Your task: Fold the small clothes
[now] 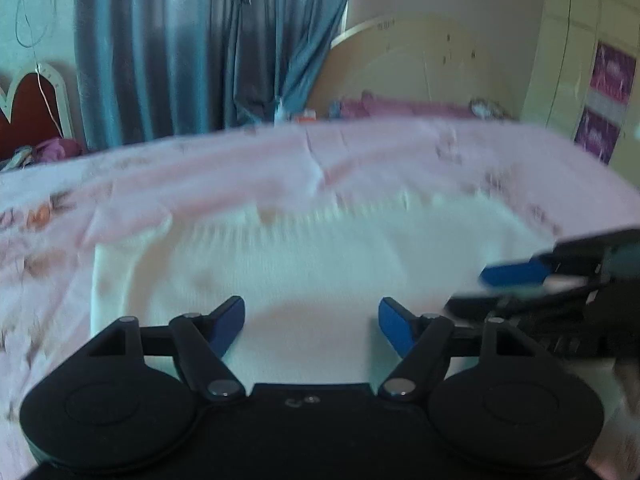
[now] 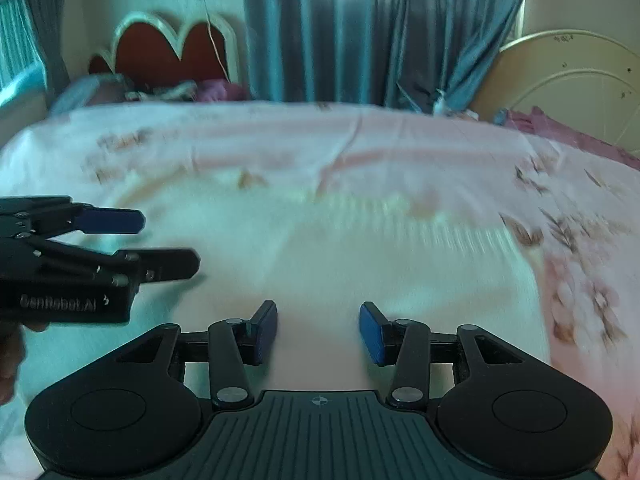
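Only legible text was "GenRobot.AI", white lettering on black body of left gripper (image 2: pixel 170 242), seen from right wrist.

A home bedroom: bed (image 2: pixel 400 148) (pink floral sheet), headboard (image 2: pixel 172 46), curtains (image 2: pixel 360 28).

the white garment (image 1: pixel 312 256) lies flat across the middle of the frame on the pink bedsheet (image 1: pixel 200 164), open sheet beyond it. the other hand-held gripper (image 2: pixel 168 240) juts in at mid left, narrowing that side; the right stays open.
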Action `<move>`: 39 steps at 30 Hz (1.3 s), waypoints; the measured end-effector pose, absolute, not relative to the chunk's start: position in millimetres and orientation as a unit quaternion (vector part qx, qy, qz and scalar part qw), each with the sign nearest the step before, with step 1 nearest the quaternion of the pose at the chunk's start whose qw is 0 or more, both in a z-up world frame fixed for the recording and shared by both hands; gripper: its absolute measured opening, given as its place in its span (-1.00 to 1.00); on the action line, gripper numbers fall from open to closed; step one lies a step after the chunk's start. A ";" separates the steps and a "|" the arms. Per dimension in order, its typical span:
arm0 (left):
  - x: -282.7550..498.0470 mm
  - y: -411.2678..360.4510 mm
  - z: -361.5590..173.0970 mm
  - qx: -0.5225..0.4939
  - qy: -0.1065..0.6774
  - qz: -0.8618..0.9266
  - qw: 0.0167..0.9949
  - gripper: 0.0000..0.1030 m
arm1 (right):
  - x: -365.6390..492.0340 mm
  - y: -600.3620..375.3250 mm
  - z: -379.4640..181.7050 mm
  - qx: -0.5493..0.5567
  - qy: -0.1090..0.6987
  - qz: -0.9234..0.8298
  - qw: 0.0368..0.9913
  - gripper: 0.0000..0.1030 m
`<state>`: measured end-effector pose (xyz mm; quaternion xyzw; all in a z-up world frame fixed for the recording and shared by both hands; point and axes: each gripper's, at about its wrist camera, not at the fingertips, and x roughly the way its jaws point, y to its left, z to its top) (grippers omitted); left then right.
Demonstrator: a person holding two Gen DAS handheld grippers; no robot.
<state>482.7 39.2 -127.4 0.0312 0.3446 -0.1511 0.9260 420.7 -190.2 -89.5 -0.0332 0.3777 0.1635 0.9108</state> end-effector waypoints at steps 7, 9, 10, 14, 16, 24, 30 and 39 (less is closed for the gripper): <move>458.5 71.7 -131.5 0.014 0.355 -0.114 0.928 0.42 | 404.1 -248.7 -82.4 0.000 0.403 0.077 0.912 -0.13; 446.4 66.9 -121.5 0.010 0.343 -0.118 0.932 0.42 | 389.2 -239.7 -69.4 -0.008 0.385 0.083 0.919 -0.13; 437.5 62.0 -117.0 0.008 0.337 -0.129 0.932 0.43 | 381.1 -233.8 -63.7 -0.005 0.377 0.101 0.921 -0.13; 404.4 32.9 -118.1 0.039 0.336 -0.156 0.928 0.44 | 350.4 -195.9 -64.6 -0.023 0.386 0.168 0.907 -0.13; 393.6 25.3 -124.0 0.053 0.344 -0.152 0.925 0.43 | 338.6 -181.6 -75.6 -0.037 0.405 0.174 0.897 -0.13; 370.2 37.1 -135.5 0.027 0.366 -0.135 0.920 0.41 | 306.5 -164.6 -87.3 -0.045 0.410 0.179 0.893 -0.13; 360.4 63.1 -138.7 0.023 0.373 -0.094 0.923 0.45 | 298.0 -201.4 -90.2 -0.023 0.418 0.138 0.897 -0.14; 346.9 84.5 -135.2 0.023 0.371 -0.076 0.925 0.40 | 285.1 -261.2 -79.8 0.020 0.408 0.079 0.909 -0.45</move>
